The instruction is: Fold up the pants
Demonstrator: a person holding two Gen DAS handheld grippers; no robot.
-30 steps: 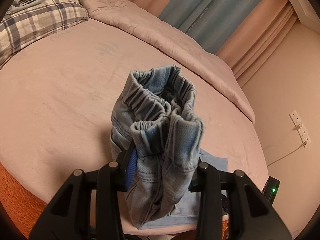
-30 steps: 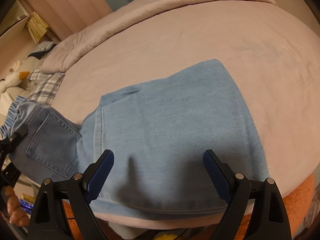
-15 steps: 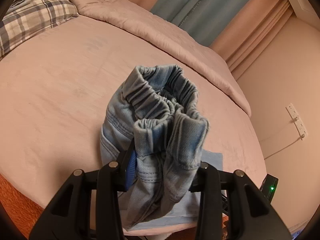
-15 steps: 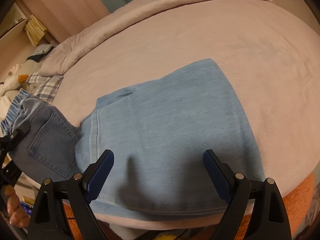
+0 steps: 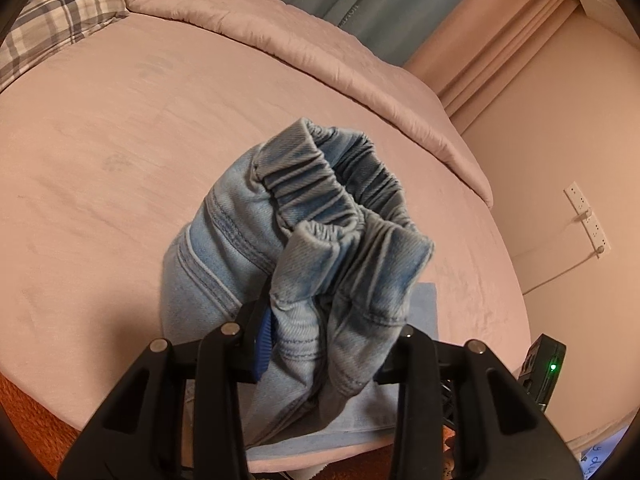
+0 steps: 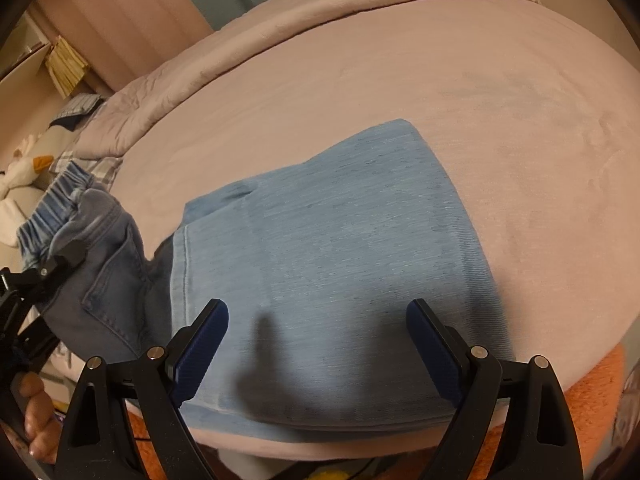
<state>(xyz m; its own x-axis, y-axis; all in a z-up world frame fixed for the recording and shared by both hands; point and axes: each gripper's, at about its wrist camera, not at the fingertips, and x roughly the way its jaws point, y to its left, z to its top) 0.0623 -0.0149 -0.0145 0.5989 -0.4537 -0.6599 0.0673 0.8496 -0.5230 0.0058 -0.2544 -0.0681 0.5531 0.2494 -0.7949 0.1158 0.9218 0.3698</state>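
Since a moment ago the left gripper (image 5: 324, 344) has carried the bunched waistband (image 5: 340, 200) of the pants (image 6: 320, 248) further over the pink bed (image 5: 120, 152), and its jaws have just closed a little more on the denim they clamp. To the right of the waistband, the folded legs lie flat near the bed's front edge. The right gripper (image 6: 316, 344) hovers above them, jaws wide apart, holding nothing.
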